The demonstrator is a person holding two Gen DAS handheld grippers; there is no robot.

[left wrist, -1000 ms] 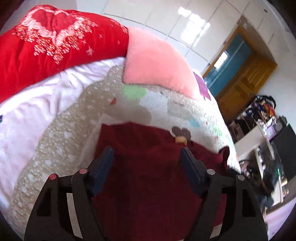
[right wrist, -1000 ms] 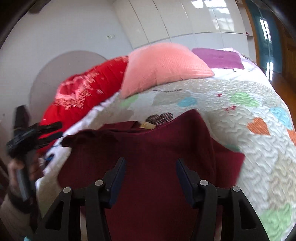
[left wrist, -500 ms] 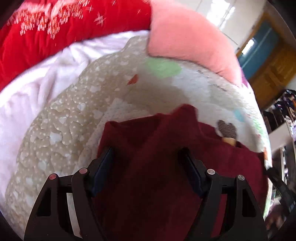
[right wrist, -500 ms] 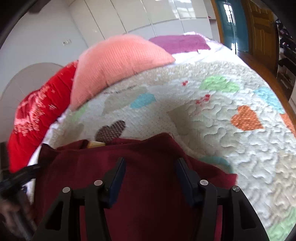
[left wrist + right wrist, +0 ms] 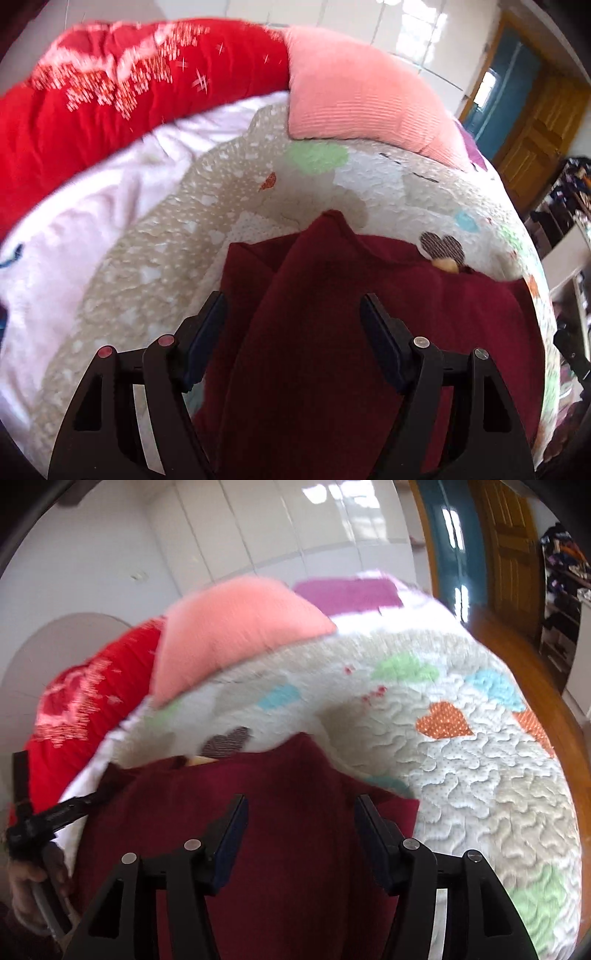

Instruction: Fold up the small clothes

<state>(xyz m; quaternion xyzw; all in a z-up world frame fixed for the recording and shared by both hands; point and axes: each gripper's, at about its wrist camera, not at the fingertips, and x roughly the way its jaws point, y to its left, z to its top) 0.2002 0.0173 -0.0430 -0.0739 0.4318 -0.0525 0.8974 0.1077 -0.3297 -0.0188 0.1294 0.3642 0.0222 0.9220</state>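
Left wrist: left gripper (image 5: 291, 314) spread over garment (image 5: 332, 332), a raised fold between its jaws. Right gripper (image 5: 299, 812) likewise spread above it, nothing pinched; garment laid on quilt (image 5: 480, 775) for folding.

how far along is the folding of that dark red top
Early to midway. Done: the dark red top lies on the quilt, one flap already lifted over itself into a peak. In hand: the left gripper and right gripper hover open over it. Left: finishing and flattening the folds.
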